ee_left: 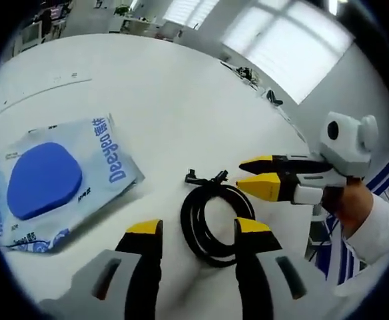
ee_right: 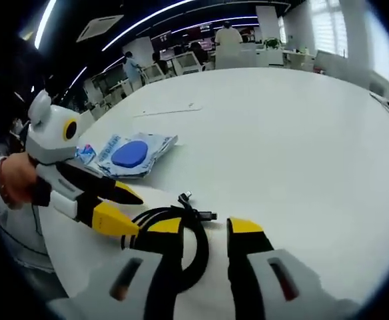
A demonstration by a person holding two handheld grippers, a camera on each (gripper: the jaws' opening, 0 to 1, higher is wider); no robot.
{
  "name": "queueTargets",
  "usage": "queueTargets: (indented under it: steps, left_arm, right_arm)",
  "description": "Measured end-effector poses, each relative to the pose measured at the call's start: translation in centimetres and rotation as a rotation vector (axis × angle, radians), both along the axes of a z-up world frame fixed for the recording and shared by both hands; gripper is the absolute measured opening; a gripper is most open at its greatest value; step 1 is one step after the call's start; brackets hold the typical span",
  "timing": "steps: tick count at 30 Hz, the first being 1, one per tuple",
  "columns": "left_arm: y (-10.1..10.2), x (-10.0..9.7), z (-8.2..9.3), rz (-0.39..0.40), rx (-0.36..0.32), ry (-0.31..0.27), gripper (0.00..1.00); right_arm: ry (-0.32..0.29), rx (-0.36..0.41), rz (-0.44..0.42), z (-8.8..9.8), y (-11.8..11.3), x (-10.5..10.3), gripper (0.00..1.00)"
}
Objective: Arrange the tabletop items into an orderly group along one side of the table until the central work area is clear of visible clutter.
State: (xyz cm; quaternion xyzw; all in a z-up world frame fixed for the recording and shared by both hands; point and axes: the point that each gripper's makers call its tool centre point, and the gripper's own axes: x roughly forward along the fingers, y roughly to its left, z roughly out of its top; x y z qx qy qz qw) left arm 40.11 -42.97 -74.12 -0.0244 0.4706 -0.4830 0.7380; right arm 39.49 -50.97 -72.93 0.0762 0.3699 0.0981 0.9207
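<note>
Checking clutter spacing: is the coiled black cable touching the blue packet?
Apart. Left gripper view shows bare white table between the cable and the packet.

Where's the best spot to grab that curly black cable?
Probably the rounded edge of the coiled black cable, on the side nearest the left gripper, coming down from above so the jaws straddle all the bundled loops. The coil lies flat on the white table, and its plug ends stick out loosely at the far side, so pinching there would likely let it uncoil.
</note>
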Motion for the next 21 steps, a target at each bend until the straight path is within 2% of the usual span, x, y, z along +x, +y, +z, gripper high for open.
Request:
queueTargets:
  steps: [16, 21]
  left_arm:
    - [2.6, 0.3, 1.3, -0.015, 0.006, -0.051, 0.51]
    - [3.4, 0.4, 1.7, -0.012, 0.006, -0.051, 0.54]
  right_arm:
    - [-0.034, -0.011, -0.006, 1.8, 1.4, 0.6, 0.32]
    - [-0.045, -0.006, -0.004, 2.2, 2.1, 0.9, 0.33]
